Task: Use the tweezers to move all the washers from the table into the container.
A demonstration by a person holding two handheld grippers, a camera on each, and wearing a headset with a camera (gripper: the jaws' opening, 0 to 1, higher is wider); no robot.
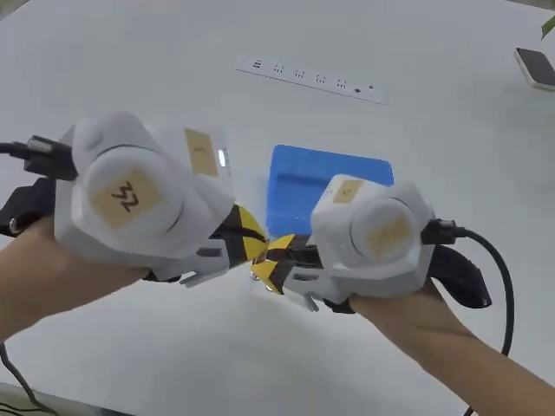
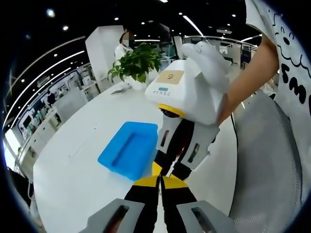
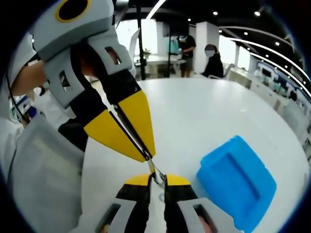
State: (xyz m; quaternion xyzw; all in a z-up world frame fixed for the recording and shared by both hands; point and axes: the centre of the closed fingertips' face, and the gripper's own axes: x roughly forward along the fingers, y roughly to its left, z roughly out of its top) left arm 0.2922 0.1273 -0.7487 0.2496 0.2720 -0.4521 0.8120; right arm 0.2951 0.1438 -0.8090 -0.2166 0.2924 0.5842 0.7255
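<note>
I'm pinching the tweezers (image 3: 153,167) in my left tongs (image 2: 160,180) — right tongs (image 3: 158,182) sitting narrow about their tip, grip unclear, just beside the container (image 3: 238,179). Next, I reckon, I'm settling that hold.

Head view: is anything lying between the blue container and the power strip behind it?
Nothing: in the head view, the stretch of white table between the blue container and the power strip is bare.

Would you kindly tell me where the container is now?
The container lies on the table at the head view's centre, just beyond the left gripper and right gripper, nearer than the power strip.
</note>
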